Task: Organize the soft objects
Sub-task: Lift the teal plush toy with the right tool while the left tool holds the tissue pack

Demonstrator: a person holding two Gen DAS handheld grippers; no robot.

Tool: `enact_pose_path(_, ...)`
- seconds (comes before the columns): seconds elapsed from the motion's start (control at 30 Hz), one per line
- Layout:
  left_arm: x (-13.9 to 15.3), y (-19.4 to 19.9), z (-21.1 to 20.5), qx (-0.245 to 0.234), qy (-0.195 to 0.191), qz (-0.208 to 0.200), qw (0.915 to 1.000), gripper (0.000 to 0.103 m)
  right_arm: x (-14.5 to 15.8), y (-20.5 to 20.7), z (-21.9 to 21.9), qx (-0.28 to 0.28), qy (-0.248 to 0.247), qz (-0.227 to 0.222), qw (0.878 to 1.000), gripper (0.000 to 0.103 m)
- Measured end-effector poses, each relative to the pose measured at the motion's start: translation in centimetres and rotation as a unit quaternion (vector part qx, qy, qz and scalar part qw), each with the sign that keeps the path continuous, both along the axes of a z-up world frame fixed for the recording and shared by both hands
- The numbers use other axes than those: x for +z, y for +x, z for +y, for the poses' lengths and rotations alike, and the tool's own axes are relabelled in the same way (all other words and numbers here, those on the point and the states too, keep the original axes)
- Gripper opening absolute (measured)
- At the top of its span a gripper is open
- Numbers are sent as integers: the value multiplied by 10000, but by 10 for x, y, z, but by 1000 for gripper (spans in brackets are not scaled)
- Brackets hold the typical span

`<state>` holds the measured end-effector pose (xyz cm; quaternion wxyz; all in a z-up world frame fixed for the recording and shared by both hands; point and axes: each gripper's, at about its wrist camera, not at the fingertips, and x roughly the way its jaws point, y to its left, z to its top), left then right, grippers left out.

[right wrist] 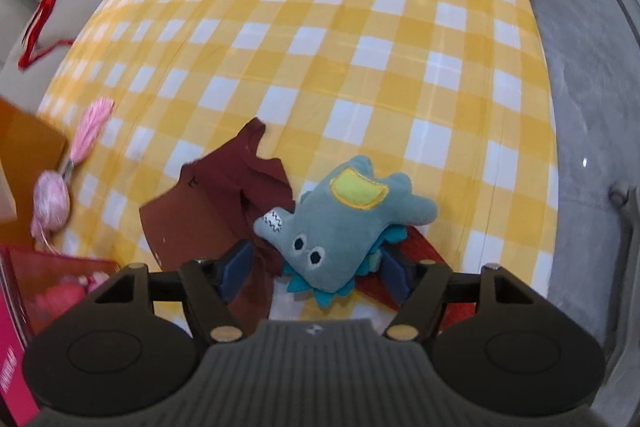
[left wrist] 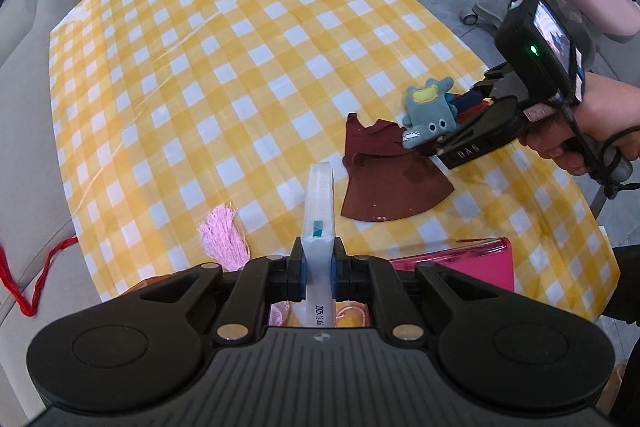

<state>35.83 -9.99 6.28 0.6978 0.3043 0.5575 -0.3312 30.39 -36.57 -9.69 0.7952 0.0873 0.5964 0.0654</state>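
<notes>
My left gripper (left wrist: 318,267) is shut on a flat white packet (left wrist: 320,203) that stands on edge over the near side of the table. My right gripper (right wrist: 316,273) points down over a grey-blue plush toy (right wrist: 344,219) with a yellow patch. The toy's head lies between the open fingers, and the left pad (right wrist: 236,267) stands apart from it. The toy rests on a maroon cloth (right wrist: 224,195) and a red cloth (right wrist: 420,255). The left wrist view shows the same toy (left wrist: 430,107), the maroon cloth (left wrist: 384,179) and the right gripper (left wrist: 452,119) in a person's hand.
A yellow checked cloth (left wrist: 240,47) covers the table. A pink tassel (left wrist: 222,235) lies near its front-left edge, with a pink yarn ball (right wrist: 50,203) beside it. A clear pink bin (left wrist: 480,259) stands at the near edge. A beige sofa (left wrist: 24,107) with a red cord (left wrist: 24,291) lies to the left.
</notes>
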Motion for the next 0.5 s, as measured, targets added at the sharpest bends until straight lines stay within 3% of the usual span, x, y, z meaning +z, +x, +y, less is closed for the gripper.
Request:
enact_pose_path(0.13, 1, -2, -2, -44, 42, 14, 10000, 12, -1, 1, -8, -319, 221, 11, 9992, 59)
enact_pose_path(0.2, 1, -2, -2, -43, 69, 10, 10000, 12, -1, -1, -15, -526, 366, 22, 9979, 49)
enact_pose_path(0.23, 1, -1, -2, -39, 77, 5, 10000, 12, -1, -1, -19, -621, 456, 24, 9970, 38)
enact_pose_path(0.37, 3, -3, -2, -31, 79, -11, 10000, 12, 1, -7, -30, -764, 559, 5, 9955, 27)
enact_pose_path(0.5, 10, -8, -6, -54, 64, -50, 10000, 12, 12, -13, -36, -820, 502, -142, 9953, 25)
